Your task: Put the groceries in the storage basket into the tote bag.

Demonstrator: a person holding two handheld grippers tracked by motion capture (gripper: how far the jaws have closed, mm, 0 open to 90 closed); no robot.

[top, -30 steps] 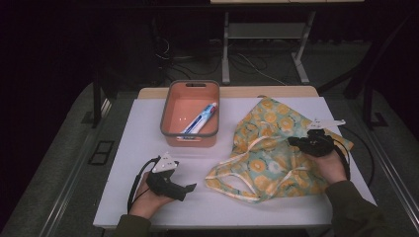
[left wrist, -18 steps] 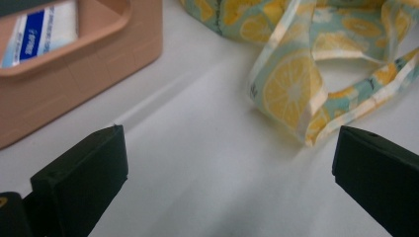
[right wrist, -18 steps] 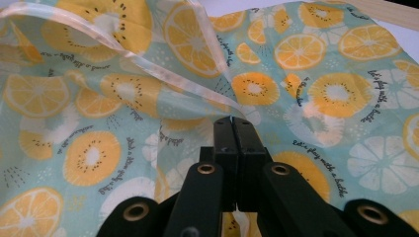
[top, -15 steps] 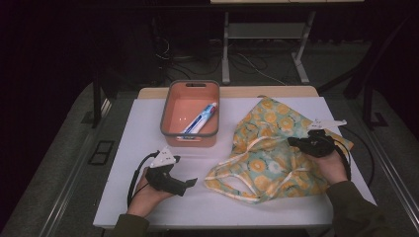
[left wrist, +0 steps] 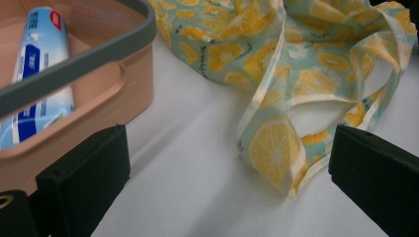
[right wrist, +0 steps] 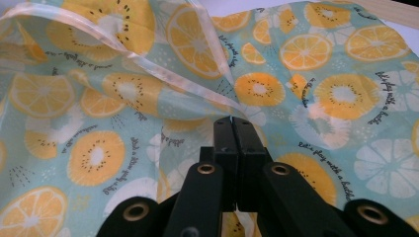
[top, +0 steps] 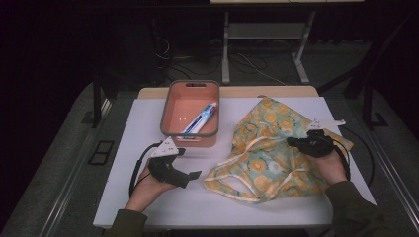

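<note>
A cloth bag (top: pixel 269 143) printed with orange and lemon slices lies crumpled on the right half of the white table (top: pixel 148 123). My right gripper (top: pixel 292 142) rests on its right side. In the right gripper view its jaws (right wrist: pixel 232 126) are shut on a hemmed edge of the bag (right wrist: pixel 123 89). My left gripper (top: pixel 188 165) hovers at the front left, between the bin and the bag. Its jaws (left wrist: pixel 227 173) stand wide open with nothing between them, aimed at the bag's looped hem (left wrist: pixel 276 148).
A salmon bin with a grey rim (top: pixel 168 106) stands at the back middle with a blue and white toothpaste tube (top: pixel 200 119) in it. The bin's corner (left wrist: pixel 128 94) is close on the left of my left gripper. A wooden table edge (top: pixel 227 92) runs behind.
My left gripper has lifted off the table and drifted slightly towards the bin and bag. The right gripper and the bag have stayed put.
</note>
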